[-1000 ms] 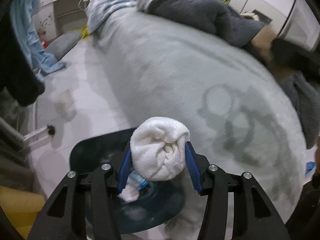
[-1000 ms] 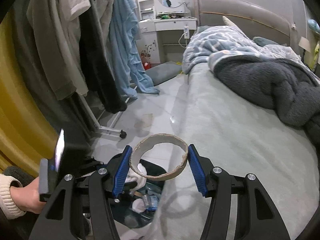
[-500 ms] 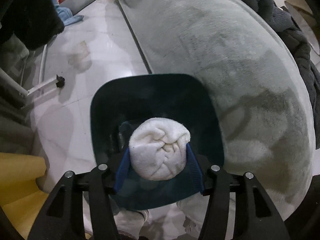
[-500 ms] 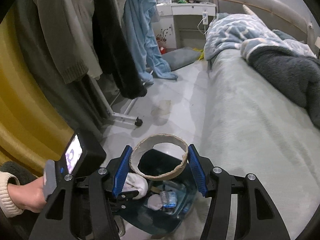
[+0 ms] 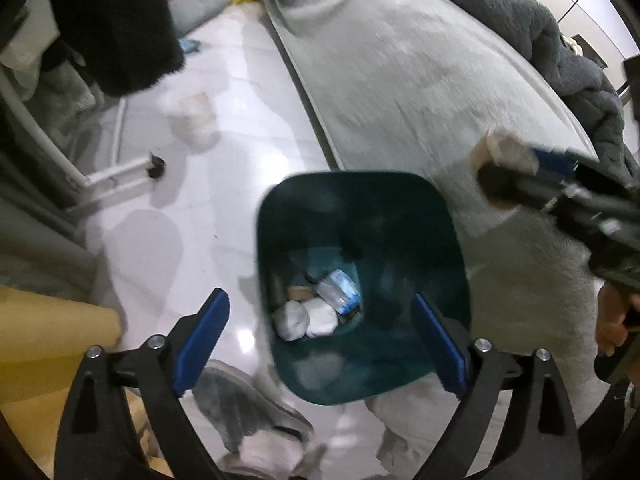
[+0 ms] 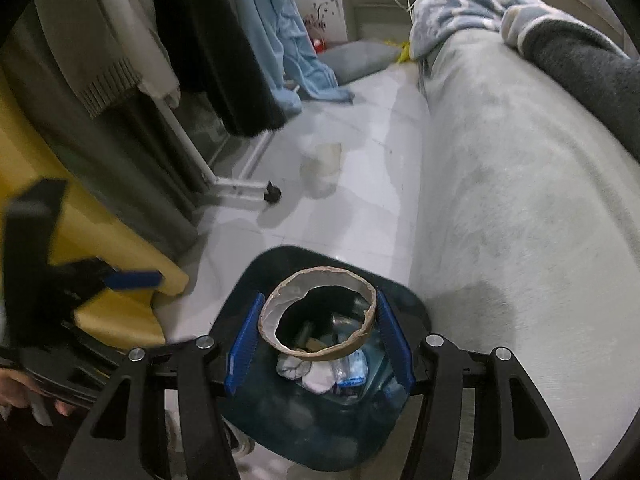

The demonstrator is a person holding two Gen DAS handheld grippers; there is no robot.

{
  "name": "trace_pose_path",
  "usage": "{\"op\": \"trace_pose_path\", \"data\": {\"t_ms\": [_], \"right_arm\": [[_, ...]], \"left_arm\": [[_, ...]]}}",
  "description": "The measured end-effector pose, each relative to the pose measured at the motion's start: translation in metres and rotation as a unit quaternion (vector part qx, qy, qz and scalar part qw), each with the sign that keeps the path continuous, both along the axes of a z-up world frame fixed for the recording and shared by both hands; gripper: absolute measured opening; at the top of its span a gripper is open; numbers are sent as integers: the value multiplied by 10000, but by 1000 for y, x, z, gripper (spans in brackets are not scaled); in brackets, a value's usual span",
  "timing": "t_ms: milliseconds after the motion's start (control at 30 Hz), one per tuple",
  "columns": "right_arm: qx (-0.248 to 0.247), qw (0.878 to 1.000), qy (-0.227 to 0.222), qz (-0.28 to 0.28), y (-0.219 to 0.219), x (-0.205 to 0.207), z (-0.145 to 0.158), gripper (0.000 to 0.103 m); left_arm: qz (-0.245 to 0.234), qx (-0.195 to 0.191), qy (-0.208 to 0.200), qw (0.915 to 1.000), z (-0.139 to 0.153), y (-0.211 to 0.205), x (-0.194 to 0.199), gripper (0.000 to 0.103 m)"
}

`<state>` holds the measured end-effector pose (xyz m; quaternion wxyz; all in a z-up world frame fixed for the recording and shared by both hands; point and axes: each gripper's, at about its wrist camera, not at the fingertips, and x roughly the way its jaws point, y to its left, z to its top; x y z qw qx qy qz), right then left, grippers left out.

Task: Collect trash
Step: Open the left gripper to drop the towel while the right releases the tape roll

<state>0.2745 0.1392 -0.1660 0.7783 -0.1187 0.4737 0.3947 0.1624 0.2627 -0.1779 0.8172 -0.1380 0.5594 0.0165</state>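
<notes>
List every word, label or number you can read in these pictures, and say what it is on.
No text can be read.
The blue-and-white wrapper in the bin has print, too blurred to read.
The cardboard ring in the right tongs shows no print.

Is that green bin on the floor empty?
No. The bin holds white wads and a plastic wrapper at its bottom.

right gripper [image 5: 532, 176] blurred, bin [image 6: 240, 292] bottom perhaps hidden
</notes>
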Motion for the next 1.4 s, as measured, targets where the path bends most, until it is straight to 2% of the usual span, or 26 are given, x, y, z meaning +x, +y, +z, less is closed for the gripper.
{"op": "trace_pose_path", "data": {"t_ms": [100, 367, 767, 867, 933, 1000, 1067, 1200, 1267, 1400], "right_arm": [[-160, 9998, 65, 19, 6, -1, -12, 58], [-484, 9984, 223, 162, 24, -12, -36, 58], [-1009, 9934, 458, 292, 33, -17, -77, 59], [-1109, 9918, 551, 319, 35, -18, -86, 61], [-1221, 9887, 754, 436, 39, -22, -97, 71], [-1339, 9877, 684, 431, 39, -26, -103, 77], [-1390, 9871, 672, 418, 38, -27, -107, 78], [-1338, 9887, 613, 288, 35, -26, -103, 83], [-1208, 9911, 510, 213, 35, -27, -92, 89], [-854, 9962, 190, -44, 26, -24, -60, 92]], "left_arm": [[80, 10, -227, 9997, 11, 10, -6, 94], [241, 383, -902, 9949, 44, 23, -13, 94], [210, 753, -1974, 9772, 95, 14, -20, 96], [216, 889, -2163, 9720, 105, 10, -22, 97], [242, 859, -2291, 9693, 112, 9, -23, 97], [270, 827, -2405, 9667, 119, 8, -23, 97], [289, 794, -2526, 9639, 128, 4, -23, 97], [358, 784, -2784, 9566, 145, -4, -25, 98], [368, 796, -2872, 9539, 154, -11, -25, 98], [372, 999, -3063, 9459, 168, -29, -26, 100]]}}
